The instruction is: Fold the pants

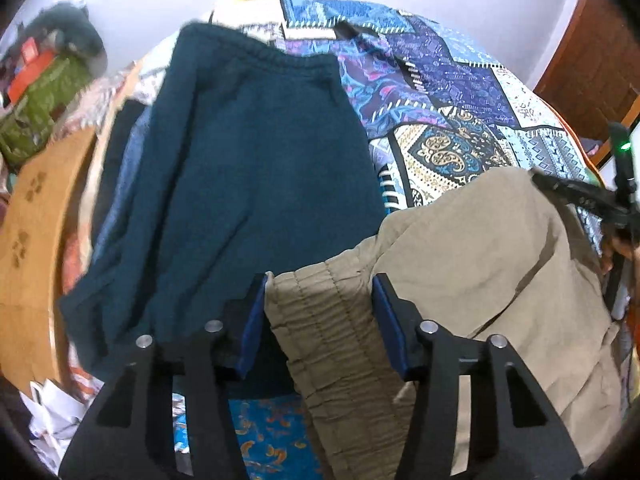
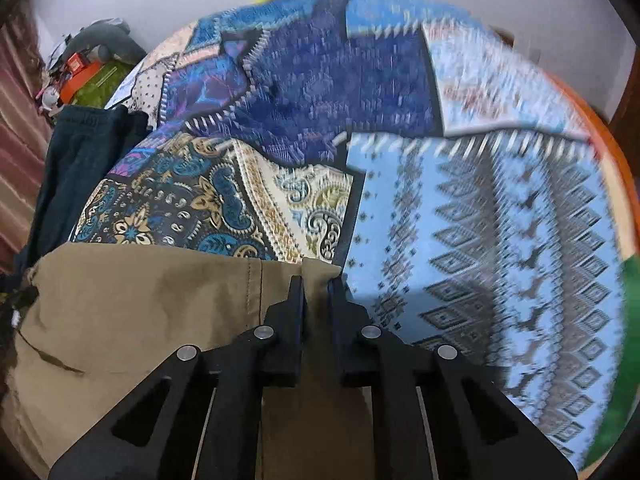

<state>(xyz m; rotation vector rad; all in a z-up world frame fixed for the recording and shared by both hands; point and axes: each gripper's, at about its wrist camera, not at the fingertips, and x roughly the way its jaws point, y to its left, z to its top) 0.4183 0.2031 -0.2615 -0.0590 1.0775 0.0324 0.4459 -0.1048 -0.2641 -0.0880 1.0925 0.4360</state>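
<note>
Khaki pants point(image 1: 480, 248) lie crumpled on a patterned bedspread point(image 1: 460, 80). In the left wrist view their gathered elastic waistband point(image 1: 320, 320) fills the gap between the blue pads, and my left gripper point(image 1: 319, 280) is shut on it. In the right wrist view the same khaki pants point(image 2: 140, 304) spread to the left and below. My right gripper point(image 2: 318, 280) is shut on a thin fold at their upper right corner. The right gripper's black body point(image 1: 580, 196) shows at the far right edge of the left view, on the pants' far side.
Dark teal sweatpants point(image 1: 248, 160) lie flat on the bed beside the khaki pair, also seen as dark teal sweatpants point(image 2: 80, 168). A wooden board point(image 1: 28, 220) borders the bed at left. A green bag and clutter point(image 1: 44, 96) sit beyond it. Loose papers point(image 1: 52, 412) lie at lower left.
</note>
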